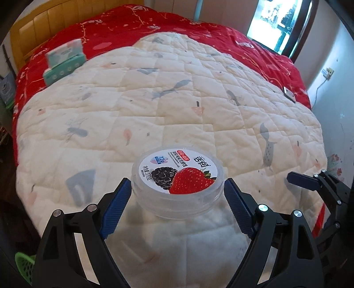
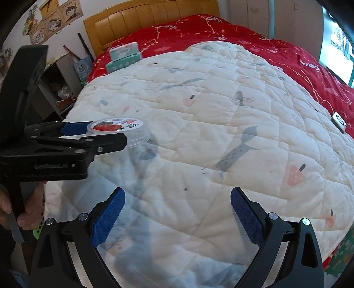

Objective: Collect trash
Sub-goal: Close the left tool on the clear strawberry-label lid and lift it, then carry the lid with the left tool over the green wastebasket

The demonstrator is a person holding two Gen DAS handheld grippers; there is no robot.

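A clear round plastic yogurt tub (image 1: pixel 178 180) with a strawberry and blackberry label sits between the blue pads of my left gripper (image 1: pixel 177 190), which touch its two sides just above the white quilt (image 1: pixel 154 106). From the right wrist view the tub (image 2: pixel 118 130) is held at the left by the left gripper (image 2: pixel 99 135), slightly above the quilt (image 2: pixel 210 133). My right gripper (image 2: pixel 178 199) is open and empty over the quilt's near part. Its fingertip (image 1: pixel 303 180) shows at the right in the left wrist view.
Two stacked teal tissue packs (image 1: pixel 64 61) lie at the bed's far left, by the wooden headboard (image 2: pixel 150 20). A small dark and white device (image 2: pixel 339 120) lies on the red bedspread (image 1: pixel 254 51) at the right. A green basket (image 1: pixel 24 265) shows at bottom left. Shelves (image 2: pixel 59 88) stand left of the bed.
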